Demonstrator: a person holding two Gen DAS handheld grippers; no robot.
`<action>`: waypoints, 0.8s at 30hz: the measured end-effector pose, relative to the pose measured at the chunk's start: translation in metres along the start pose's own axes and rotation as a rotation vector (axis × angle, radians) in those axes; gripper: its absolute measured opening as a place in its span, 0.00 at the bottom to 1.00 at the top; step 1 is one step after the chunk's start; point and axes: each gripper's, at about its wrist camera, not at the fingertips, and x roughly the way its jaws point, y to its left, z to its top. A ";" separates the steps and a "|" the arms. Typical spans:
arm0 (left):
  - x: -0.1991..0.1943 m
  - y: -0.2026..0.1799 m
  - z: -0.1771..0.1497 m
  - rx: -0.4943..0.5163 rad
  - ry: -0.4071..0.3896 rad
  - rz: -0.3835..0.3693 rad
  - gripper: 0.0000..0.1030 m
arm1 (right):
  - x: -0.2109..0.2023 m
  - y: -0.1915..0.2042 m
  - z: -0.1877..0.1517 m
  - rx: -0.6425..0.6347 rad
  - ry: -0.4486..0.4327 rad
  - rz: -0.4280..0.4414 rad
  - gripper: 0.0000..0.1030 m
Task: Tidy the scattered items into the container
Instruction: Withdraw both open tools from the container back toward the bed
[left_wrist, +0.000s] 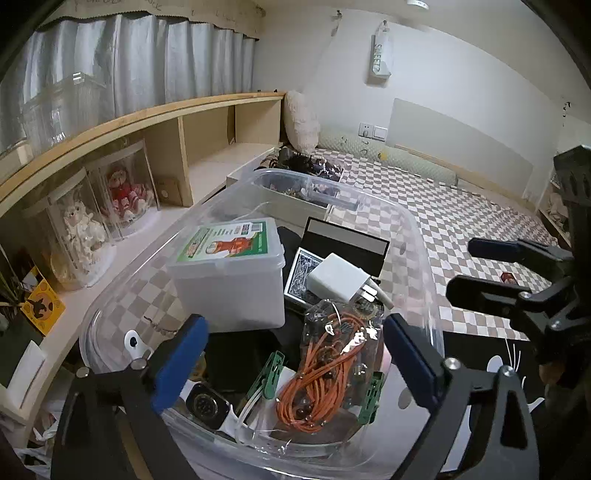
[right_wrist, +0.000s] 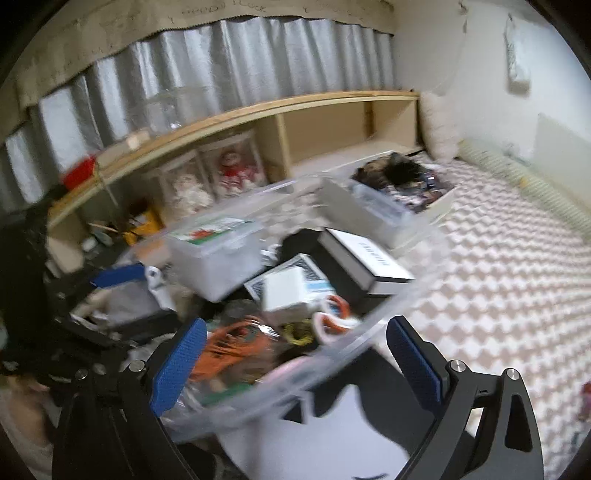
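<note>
A clear plastic container (left_wrist: 424, 258) stands on the bed. It holds a white lidded box with a green label (left_wrist: 229, 273), a card deck (left_wrist: 303, 266), a white charger (left_wrist: 340, 280), a bag of orange cable (left_wrist: 332, 362), a smartwatch (left_wrist: 207, 406) and a black-and-white box (left_wrist: 347, 240). My left gripper (left_wrist: 295, 363) is open above the near end, over the cable bag, gripping nothing. My right gripper (left_wrist: 460, 267) hovers open just outside the right wall. In the blurred right wrist view my right gripper (right_wrist: 295, 365) straddles the container rim (right_wrist: 388, 306) without pinching it.
The checkered bed sheet (left_wrist: 443, 206) spreads to the right, with a small red item (left_wrist: 509, 277) on it. A second clear bin and a tray of dark things (left_wrist: 295, 184) sit behind the container. A wooden shelf with cased dolls (left_wrist: 122, 188) runs along the left.
</note>
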 end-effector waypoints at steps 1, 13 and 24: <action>0.000 -0.001 0.000 0.002 -0.001 0.000 0.95 | -0.002 -0.004 -0.001 0.007 -0.004 -0.010 0.95; -0.010 -0.021 0.006 0.040 -0.038 -0.016 1.00 | -0.030 -0.044 -0.012 0.111 -0.052 -0.097 1.00; -0.019 -0.042 0.007 0.094 -0.061 -0.049 1.00 | -0.068 -0.056 -0.026 0.122 -0.106 -0.164 1.00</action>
